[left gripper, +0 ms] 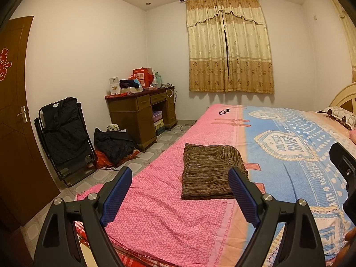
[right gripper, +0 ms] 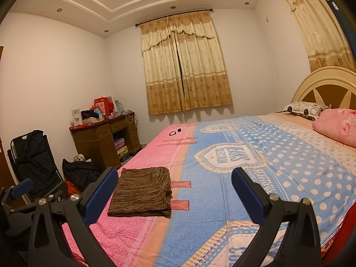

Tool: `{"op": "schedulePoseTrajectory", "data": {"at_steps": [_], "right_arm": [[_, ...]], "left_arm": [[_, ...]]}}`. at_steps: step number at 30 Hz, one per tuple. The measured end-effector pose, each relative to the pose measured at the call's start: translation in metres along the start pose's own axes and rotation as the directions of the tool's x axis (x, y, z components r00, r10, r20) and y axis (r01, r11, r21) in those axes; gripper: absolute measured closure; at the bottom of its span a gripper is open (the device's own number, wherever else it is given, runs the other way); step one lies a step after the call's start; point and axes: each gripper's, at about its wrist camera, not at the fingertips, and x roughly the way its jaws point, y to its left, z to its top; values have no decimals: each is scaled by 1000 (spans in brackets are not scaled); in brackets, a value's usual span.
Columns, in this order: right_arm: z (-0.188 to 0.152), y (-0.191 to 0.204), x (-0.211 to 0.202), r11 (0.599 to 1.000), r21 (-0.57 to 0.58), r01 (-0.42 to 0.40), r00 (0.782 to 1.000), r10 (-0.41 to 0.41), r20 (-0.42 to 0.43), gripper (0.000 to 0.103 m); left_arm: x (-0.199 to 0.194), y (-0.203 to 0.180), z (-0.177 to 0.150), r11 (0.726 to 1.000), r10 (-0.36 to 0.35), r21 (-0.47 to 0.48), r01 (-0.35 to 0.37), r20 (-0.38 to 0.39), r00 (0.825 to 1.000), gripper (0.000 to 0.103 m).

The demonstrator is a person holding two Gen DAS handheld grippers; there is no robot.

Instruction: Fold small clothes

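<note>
A brown striped garment (left gripper: pixel 208 172) lies folded into a neat rectangle on the pink part of the bed sheet (left gripper: pixel 155 200). It also shows in the right wrist view (right gripper: pixel 142 192). My left gripper (left gripper: pixel 180 182) is open and empty, held above the bed just in front of the garment, not touching it. My right gripper (right gripper: pixel 174 185) is open and empty, held above the sheet (right gripper: pixel 222 191) to the right of the garment. The left gripper's blue pad (right gripper: pixel 22 187) shows at the left edge of the right wrist view. Part of the right gripper's black body (left gripper: pixel 343 166) shows at the right edge of the left wrist view.
Two small black items (left gripper: pixel 224 112) lie at the bed's far edge. Pillows (right gripper: pixel 333 124) and a headboard (right gripper: pixel 322 84) are at the right. A cluttered wooden desk (left gripper: pixel 142 113), a folding chair (left gripper: pixel 64 138) and a dark bag (left gripper: pixel 113 142) stand left of the bed. A door (left gripper: pixel 13 111) is far left.
</note>
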Motion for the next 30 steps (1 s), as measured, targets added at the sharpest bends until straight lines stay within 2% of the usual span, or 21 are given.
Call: {"op": "schedulePoseTrajectory", "data": {"at_steps": [11,30], "right_arm": [[0,0,0,1000,1,1,1000,-1,-2,0],[-3,0,0,1000,0,3,1000,-3,-3,0]], "left_arm": [[1,-2,-3,1000,-19,6,19,-15,1000,15],[6,-7,-3,1000,8,19,-7,-26,1000,15]]}}
